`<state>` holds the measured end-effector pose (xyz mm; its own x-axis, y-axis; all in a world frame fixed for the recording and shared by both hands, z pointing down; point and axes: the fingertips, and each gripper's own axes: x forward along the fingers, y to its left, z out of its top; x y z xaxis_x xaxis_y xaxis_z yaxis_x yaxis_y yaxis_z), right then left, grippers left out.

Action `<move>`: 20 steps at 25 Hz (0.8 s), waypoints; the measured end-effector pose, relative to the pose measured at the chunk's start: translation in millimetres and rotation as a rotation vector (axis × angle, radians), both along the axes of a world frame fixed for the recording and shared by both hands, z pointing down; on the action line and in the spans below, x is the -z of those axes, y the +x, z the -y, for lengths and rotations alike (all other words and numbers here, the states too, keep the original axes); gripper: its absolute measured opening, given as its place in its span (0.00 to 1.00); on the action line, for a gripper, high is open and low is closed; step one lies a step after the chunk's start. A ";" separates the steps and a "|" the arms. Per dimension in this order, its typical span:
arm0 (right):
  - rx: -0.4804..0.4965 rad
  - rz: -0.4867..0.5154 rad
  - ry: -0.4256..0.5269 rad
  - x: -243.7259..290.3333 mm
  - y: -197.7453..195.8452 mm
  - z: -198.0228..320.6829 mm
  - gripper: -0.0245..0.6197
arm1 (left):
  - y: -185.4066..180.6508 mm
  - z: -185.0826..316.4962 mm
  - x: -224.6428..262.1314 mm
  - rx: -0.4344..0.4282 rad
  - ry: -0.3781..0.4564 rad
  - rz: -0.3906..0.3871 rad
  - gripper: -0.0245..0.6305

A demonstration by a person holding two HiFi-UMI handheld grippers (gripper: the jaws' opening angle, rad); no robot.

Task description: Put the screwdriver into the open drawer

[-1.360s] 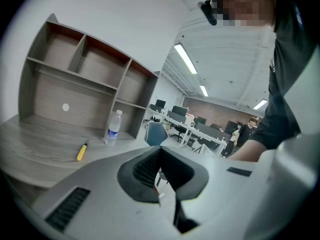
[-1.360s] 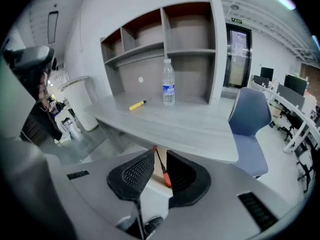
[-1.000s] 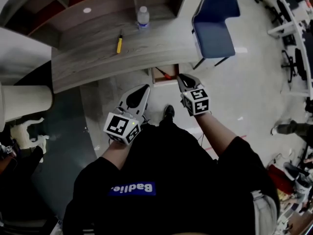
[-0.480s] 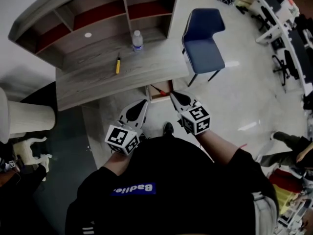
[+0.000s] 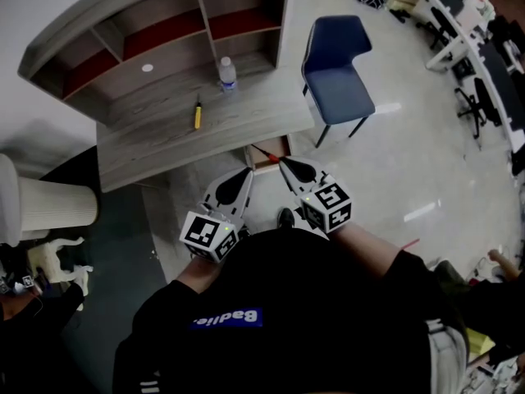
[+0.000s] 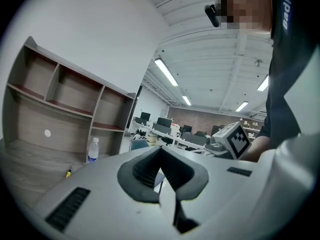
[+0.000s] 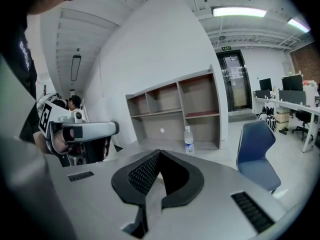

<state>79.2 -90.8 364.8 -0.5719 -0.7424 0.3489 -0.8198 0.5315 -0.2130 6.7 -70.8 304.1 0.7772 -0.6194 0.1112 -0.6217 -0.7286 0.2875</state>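
The open drawer (image 5: 261, 165) juts out below the desk's front edge, and a red-handled screwdriver (image 5: 264, 151) lies inside it. On the desk top lies a yellow screwdriver (image 5: 197, 113), which also shows small in the left gripper view (image 6: 68, 173). My right gripper (image 5: 285, 164) hangs just in front of the drawer, shut and empty (image 7: 159, 156). To the drawer's left, my left gripper (image 5: 244, 175) is also shut with nothing in it (image 6: 161, 151).
The grey desk (image 5: 164, 134) carries a shelf unit (image 5: 164, 31) at its back and a water bottle (image 5: 226, 74). A blue chair (image 5: 335, 64) stands at the desk's right end. More desks and chairs (image 5: 484, 64) fill the far right.
Both grippers have risen, the right one more, drawing back from the drawer. The head view now takes in more of the desk and shelves. The red screwdriver stays in the drawer.
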 end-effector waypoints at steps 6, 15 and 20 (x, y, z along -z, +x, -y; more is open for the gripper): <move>0.018 0.012 -0.004 -0.6 -4.5 -7.2 0.08 | 5.5 -7.0 -1.3 -0.016 -0.005 0.004 0.04; 0.020 0.013 -0.006 -0.7 -2.7 -7.4 0.08 | 6.1 -9.1 -4.3 -0.018 -0.015 0.008 0.04; 0.018 0.012 -0.005 -1.2 -2.0 -6.0 0.08 | 5.5 -8.6 -4.4 -0.016 -0.014 0.011 0.04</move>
<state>77.2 -84.7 365.9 -0.5893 -0.7302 0.3459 -0.8076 0.5448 -0.2258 12.2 -62.2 308.5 0.7853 -0.6055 0.1287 -0.6137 -0.7340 0.2909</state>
